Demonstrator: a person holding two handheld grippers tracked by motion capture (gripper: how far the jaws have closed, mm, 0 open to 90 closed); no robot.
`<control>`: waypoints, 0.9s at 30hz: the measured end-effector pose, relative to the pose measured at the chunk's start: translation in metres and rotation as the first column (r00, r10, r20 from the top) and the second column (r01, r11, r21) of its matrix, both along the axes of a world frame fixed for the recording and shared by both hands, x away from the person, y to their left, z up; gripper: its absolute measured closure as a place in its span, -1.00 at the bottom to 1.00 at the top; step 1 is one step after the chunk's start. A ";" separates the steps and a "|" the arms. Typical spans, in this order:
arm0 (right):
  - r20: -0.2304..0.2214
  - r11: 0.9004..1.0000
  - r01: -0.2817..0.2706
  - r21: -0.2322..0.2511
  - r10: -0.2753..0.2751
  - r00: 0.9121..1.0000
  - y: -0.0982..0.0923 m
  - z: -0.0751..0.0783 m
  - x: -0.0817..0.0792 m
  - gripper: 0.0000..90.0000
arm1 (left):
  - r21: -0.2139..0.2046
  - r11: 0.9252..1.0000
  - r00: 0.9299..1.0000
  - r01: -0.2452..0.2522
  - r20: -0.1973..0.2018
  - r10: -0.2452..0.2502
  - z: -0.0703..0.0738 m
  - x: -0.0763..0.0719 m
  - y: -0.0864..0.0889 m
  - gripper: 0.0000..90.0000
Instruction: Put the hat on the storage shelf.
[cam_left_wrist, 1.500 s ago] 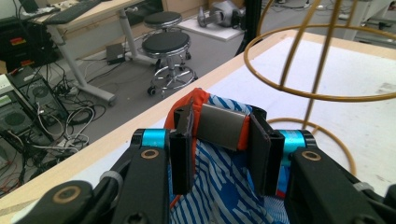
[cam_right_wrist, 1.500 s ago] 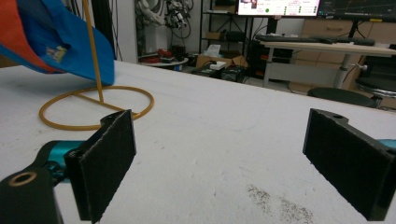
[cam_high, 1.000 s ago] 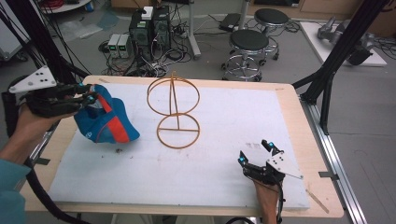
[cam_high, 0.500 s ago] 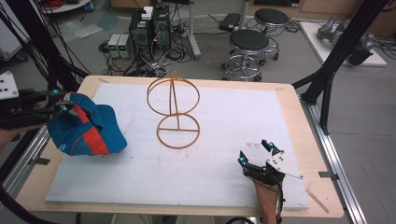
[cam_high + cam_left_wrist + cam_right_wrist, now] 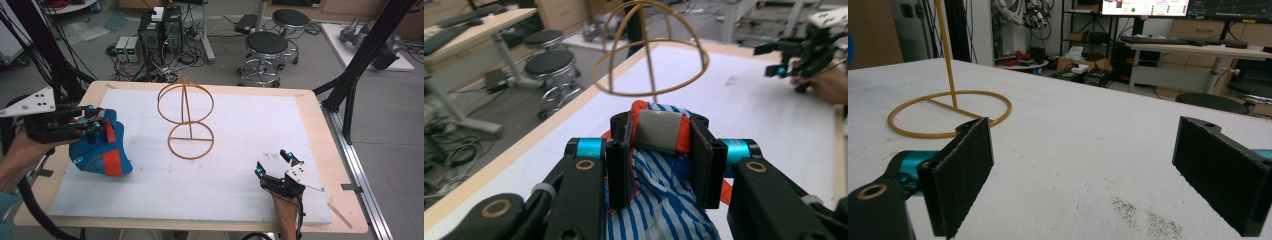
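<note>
A blue and orange cap [image 5: 102,150] with striped lining [image 5: 664,200] rests on the white mat at the table's left side. My left gripper [image 5: 95,122] comes in from the left, shut on the cap's upper edge; in the left gripper view [image 5: 659,137] both pads press a grey and orange band. An orange wire stand [image 5: 190,139], a dome on a post over a ring base, sits mid-table, beyond the cap [image 5: 649,65]. My right gripper [image 5: 272,162] rests low at the front right, open over bare mat [image 5: 1088,165], with the stand's ring [image 5: 998,107] ahead to its left.
The white mat [image 5: 240,120] covers most of the wooden table [image 5: 320,125]. Black frame struts [image 5: 360,65] rise at the right and left corners. Stools [image 5: 265,45] and computer boxes [image 5: 160,30] stand on the floor past the far edge.
The left gripper swung left with the cap, then came back right and a little lower. The right gripper has stayed where it was.
</note>
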State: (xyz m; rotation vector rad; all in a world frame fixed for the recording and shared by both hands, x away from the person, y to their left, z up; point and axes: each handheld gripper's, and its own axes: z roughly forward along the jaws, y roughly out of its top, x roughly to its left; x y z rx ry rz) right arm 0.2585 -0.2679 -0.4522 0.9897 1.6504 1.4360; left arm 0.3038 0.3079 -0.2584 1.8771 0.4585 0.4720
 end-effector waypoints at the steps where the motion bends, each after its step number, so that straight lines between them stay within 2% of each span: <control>1: 0.000 1.000 0.000 0.000 0.000 1.000 0.000 0.000 0.000 -0.81 | -0.008 1.000 1.000 0.008 -0.002 -0.008 -0.001 0.001 -0.003 0.46; 6: 0.001 1.000 -0.002 -0.002 0.002 1.000 0.000 0.000 0.000 -0.81 | -0.029 0.998 0.998 0.054 -0.020 -0.055 -0.012 0.006 -0.029 0.46; 12: 0.001 1.000 -0.003 0.000 0.003 1.000 0.000 0.000 0.000 -0.81 | -0.054 0.992 0.992 0.115 -0.044 -0.117 -0.030 0.015 -0.066 0.45; 16: 0.002 1.000 -0.004 0.003 0.004 1.000 0.000 0.000 0.000 -0.81 | -0.018 0.987 0.985 0.157 -0.066 -0.158 -0.039 0.017 -0.087 0.44; 21: 0.002 1.000 -0.005 0.005 0.005 1.000 0.000 0.000 0.000 -0.81 | 0.023 0.981 0.977 0.193 -0.092 -0.191 -0.049 0.017 -0.105 0.44; 27: -0.001 1.000 -0.004 0.008 0.004 1.000 0.000 0.000 0.000 -0.81 | 0.037 0.974 0.969 0.221 -0.124 -0.215 -0.063 0.015 -0.120 0.43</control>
